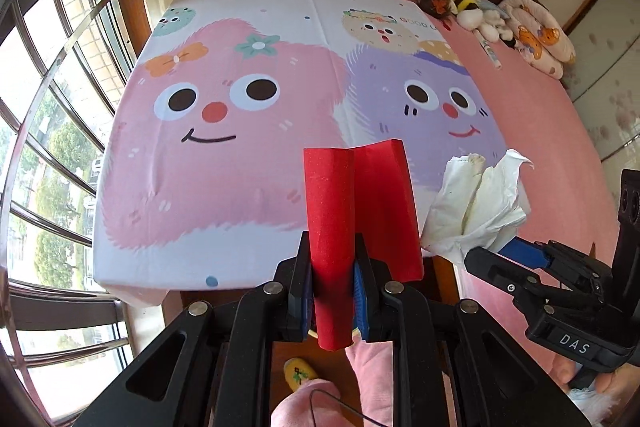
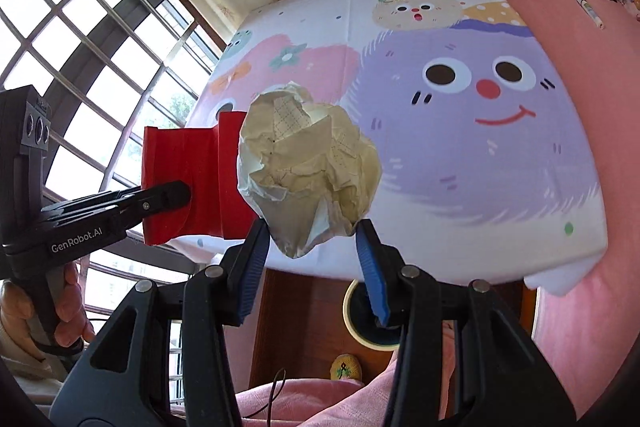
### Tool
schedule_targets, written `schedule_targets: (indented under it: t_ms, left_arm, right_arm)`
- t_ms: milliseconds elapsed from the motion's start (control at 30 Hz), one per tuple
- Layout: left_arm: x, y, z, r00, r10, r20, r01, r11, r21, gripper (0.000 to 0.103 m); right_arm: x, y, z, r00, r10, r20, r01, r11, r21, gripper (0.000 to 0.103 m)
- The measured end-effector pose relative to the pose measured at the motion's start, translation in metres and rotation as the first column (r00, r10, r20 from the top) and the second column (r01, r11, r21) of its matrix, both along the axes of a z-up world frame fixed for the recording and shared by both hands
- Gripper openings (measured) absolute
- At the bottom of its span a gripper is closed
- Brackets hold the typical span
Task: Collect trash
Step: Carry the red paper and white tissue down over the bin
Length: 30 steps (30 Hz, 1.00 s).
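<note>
While my left gripper clamps a red card, my right gripper pinches crumpled paper, seemingly above the bed's near edge.

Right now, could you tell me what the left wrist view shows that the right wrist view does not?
Only the left wrist view shows the left claw end-on, clamping the red paper. Only the right wrist view shows a tape roll on the floor and the right claw pinching the crumpled paper. Both show the cartoon blanket, stuffed toys and window.
</note>
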<state>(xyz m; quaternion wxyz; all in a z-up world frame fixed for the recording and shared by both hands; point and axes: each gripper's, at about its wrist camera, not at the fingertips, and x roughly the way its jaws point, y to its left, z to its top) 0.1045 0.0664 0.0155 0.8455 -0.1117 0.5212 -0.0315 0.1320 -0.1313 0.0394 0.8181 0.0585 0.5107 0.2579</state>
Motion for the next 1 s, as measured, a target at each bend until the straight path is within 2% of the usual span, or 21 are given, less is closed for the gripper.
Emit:
schedule_targets:
  t_ms: [200,333,533,733,1000]
  left_arm:
    - [-0.045,-0.01,-0.024,0.996,-0.078,-0.043,0.079,0.997,0.024,0.016]
    - [-0.065,-0.023,-0.05,0.989,-0.114,-0.089,0.118,0.992,0.039,0.016]
    - [-0.076,-0.041,-0.096,0.979,-0.133,-0.153,0.139,0.99,0.027,0.016]
    - [-0.062,-0.056,-0.164,0.97,-0.126,-0.208,0.139,0.989,0.047,0.016]
    - [-0.042,-0.068,-0.297,0.96,-0.081,-0.269,0.1,0.993,0.058,0.017]
  right_arm:
    - [-0.064,0.012,-0.009,0.999,0.038,-0.021,-0.039,0.996,-0.078,0.041]
    - [-0.091,0.007,-0.028,0.998,0.019,-0.068,-0.027,0.993,-0.112,0.041]
    - [-0.098,-0.015,-0.071,0.984,-0.052,-0.169,0.027,0.989,-0.144,0.041]
    - [-0.089,-0.035,-0.144,0.958,-0.129,-0.257,0.083,0.98,-0.182,0.042]
    - [-0.069,-0.047,-0.287,0.928,-0.143,-0.345,0.066,0.972,-0.224,0.042]
